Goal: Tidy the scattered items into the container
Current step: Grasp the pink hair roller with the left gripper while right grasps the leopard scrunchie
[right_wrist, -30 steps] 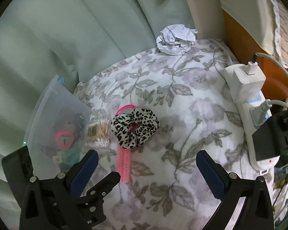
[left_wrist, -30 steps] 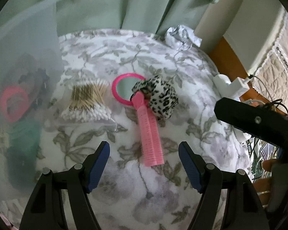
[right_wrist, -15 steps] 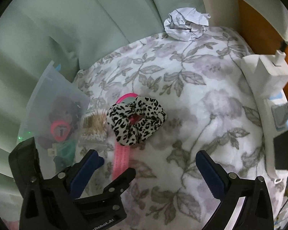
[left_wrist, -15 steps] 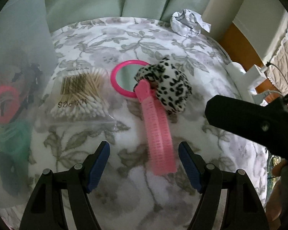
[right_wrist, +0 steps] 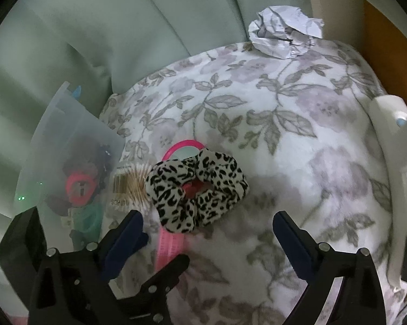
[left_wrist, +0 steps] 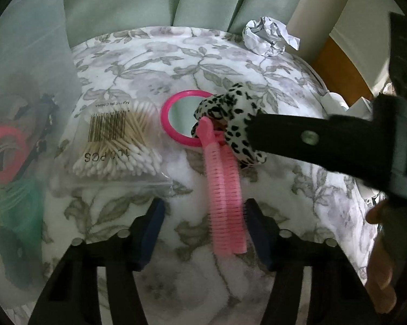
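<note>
Between our left hand-held gripper [left_wrist: 203,224] pads: near end of pink hair clip [left_wrist: 225,189], jaws closing, right pad beside it, no pinch yet | axis: clip runs near-to-far, far tip under leopard scrunchie [right_wrist: 196,189] | right hand-held gripper [right_wrist: 207,233]: spread wide, closing, scrunchie just beyond | container [left_wrist: 22,103]: far left.

pink hair clip [left_wrist: 225,189], leopard-print scrunchie [right_wrist: 196,189], seemingly grey-floral blanket [right_wrist: 271,124]
</note>
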The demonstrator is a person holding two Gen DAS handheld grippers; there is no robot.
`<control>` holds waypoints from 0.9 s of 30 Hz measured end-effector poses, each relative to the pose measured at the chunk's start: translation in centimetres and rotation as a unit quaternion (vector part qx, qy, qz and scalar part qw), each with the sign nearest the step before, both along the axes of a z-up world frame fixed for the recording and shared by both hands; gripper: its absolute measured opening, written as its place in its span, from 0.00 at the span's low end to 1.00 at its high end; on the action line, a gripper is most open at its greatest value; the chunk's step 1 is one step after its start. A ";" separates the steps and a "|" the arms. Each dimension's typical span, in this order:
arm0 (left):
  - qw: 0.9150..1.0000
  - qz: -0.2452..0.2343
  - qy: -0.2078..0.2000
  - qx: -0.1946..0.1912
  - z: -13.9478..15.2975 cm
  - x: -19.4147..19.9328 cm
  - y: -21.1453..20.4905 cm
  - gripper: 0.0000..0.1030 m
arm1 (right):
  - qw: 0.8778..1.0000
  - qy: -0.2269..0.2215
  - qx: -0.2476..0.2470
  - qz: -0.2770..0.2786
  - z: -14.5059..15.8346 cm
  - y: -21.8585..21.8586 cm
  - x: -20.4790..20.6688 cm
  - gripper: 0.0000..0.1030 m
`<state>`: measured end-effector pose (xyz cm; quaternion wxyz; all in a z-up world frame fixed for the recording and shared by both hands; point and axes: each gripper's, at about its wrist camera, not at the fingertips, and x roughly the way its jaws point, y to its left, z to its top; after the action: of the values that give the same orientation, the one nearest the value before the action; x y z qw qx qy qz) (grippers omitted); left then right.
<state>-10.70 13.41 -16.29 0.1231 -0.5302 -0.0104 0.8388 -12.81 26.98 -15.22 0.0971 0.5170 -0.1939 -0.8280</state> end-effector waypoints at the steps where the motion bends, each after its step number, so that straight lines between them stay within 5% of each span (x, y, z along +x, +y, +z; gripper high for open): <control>1: 1.000 -0.004 0.000 0.001 0.0 0.0 0.1 0.51 | 1.000 -0.001 -0.001 0.000 -0.1 -0.1 -0.2 0.94; 17: 1.000 0.001 -0.002 0.021 -0.6 -1.3 0.3 0.47 | 1.000 -0.011 -0.010 -0.002 -2.0 -0.8 -3.4 0.86; 27: 1.000 0.005 0.001 0.021 -0.6 -1.5 0.3 0.38 | 1.000 -0.006 -0.002 -0.024 -1.9 -0.3 -3.2 0.58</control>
<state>-12.19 13.75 -16.91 0.1299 -0.5262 -0.0311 0.8398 -16.04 26.69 -17.13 0.0769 0.5171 -0.2089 -0.8265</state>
